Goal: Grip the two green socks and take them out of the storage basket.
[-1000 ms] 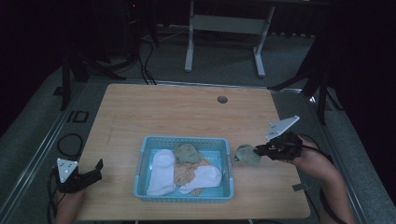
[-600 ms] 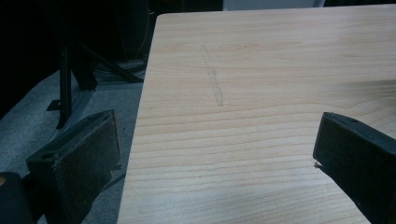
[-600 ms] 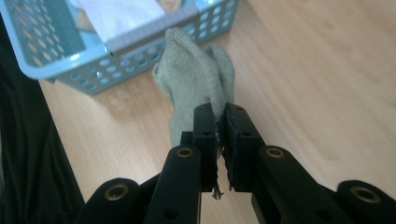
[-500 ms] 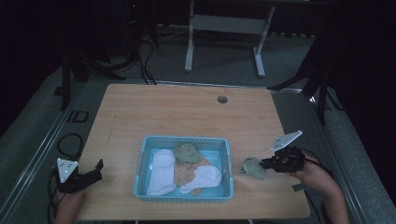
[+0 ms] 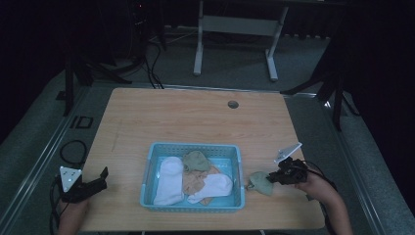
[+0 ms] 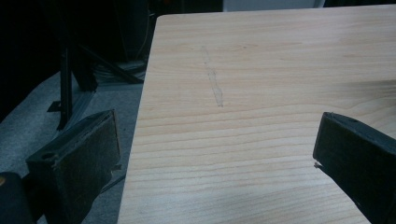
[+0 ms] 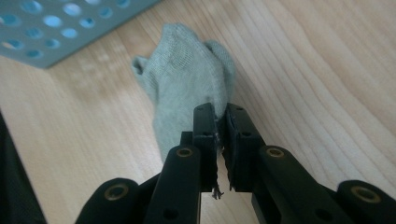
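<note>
On the wooden bench (image 5: 195, 117), toward the near edge: one blue perforated basket (image 5: 192, 204), holding a white sock (image 5: 169, 180) at its left, a second white sock (image 5: 211, 187) at its right, a tan sock (image 5: 195, 181) between and partly under them, and a green sock (image 5: 195, 160) bunched at the far side. Just right of the basket, on the bench: another green sock (image 7: 184, 79), crumpled, its near end pinched in the right gripper (image 7: 217, 122), jaws closed tight on the fabric. At the bench's near left corner: left gripper (image 5: 93, 183), jaws spread wide apart, nothing between them, bare wood ahead. Small round grommet (image 5: 233, 104) near the far edge.
</note>
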A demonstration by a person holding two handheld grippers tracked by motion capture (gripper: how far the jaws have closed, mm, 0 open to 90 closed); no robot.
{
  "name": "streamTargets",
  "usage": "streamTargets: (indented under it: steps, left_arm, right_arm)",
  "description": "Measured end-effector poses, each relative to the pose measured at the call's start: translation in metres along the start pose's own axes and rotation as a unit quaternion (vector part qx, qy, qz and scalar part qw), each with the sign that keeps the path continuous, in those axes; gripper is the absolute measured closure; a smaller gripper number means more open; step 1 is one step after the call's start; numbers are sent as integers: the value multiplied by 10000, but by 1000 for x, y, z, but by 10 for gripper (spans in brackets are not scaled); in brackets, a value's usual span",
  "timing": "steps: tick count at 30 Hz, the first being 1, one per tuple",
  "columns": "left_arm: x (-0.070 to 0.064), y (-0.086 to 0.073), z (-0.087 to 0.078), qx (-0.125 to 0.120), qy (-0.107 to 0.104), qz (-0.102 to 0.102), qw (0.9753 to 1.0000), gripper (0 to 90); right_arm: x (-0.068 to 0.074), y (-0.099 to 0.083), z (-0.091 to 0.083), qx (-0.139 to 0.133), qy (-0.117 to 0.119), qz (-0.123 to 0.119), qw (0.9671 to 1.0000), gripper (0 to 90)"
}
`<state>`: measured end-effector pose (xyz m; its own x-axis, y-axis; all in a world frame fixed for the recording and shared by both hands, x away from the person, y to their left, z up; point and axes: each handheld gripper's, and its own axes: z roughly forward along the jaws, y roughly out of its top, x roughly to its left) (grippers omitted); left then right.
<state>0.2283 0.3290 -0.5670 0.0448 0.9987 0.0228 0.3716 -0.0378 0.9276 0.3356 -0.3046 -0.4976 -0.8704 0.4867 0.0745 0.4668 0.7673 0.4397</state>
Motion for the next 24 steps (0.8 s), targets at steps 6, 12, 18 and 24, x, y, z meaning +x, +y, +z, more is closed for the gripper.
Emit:
streamTargets:
  steps: [6, 12, 18, 24]
  left_arm:
    - [0, 0, 0, 7, -5, -1, 10000, 4]
    - [0, 0, 0, 10, -1, 7, 10000, 4]
    - [0, 0, 0, 12, -1, 9, 10000, 3]
    - [0, 0, 0, 8, -1, 6, 10000, 4]
  right_arm:
    - [-11, -3, 11, 200, -9, 145, 9997, 759]
    - [-14, 2, 1, 77, -189, 206, 9996, 614]
    - [-9, 14, -11, 53, -301, 43, 9995, 609]
    - [-2, 31, -21, 25, -330, -149, 9993, 601]
